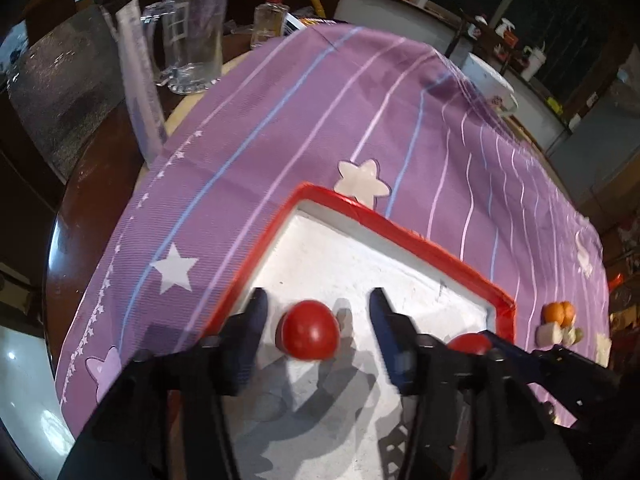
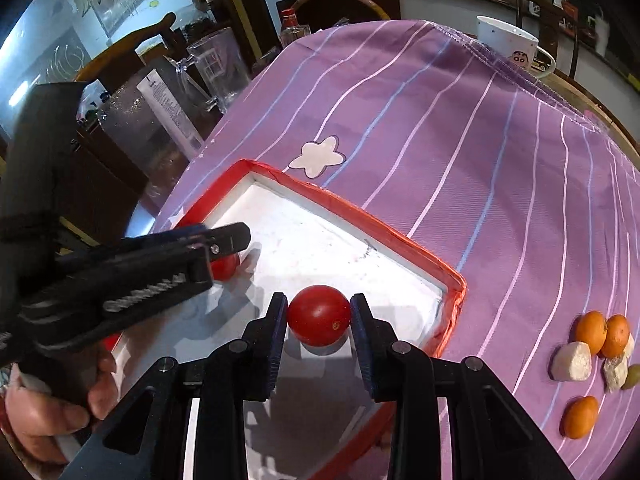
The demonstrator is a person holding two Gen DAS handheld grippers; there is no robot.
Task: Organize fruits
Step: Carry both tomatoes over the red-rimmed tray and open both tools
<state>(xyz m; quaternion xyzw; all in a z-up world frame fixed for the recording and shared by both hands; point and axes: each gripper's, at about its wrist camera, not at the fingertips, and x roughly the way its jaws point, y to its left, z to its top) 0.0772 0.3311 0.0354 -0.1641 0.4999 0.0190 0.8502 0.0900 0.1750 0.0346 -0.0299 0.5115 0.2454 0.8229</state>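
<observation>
While both tools hang over the white tray (image 2: pixel 344 248) with its red taped rim, each has a tomato between its fingers. Right hand-held gripper (image 2: pixel 319 320): both pads touch the sides of a red tomato (image 2: pixel 319 315), pinching it just above or on the tray floor near the right corner, can't tell which. Left hand-held gripper (image 1: pixel 316 320): fingers spread wide, second red tomato (image 1: pixel 308 335) sits between them, gaps on both sides, resting on the tray floor with a shadow under it. In the right wrist view the left tool comes in from the left, partly covering that tomato, a bare hand (image 2: pixel 52 408) gripping its handle.

Tray lies on a purple striped cloth (image 2: pixel 460 140) with white star patches, spread over the table. Right of the tray, on the cloth: cluster of small oranges (image 2: pixel 591 331), pale whitish chunks (image 2: pixel 571 361), one greenish piece at the frame edge, plus one orange (image 2: pixel 581 417) nearer, apart from the cluster.

Far left off the cloth: glass mug (image 1: pixel 192 36), clear bottle with red cap (image 1: pixel 272 16), white tube (image 1: pixel 142 92). Far right: white cartoon mug (image 2: pixel 510 46) at the cloth's edge.
</observation>
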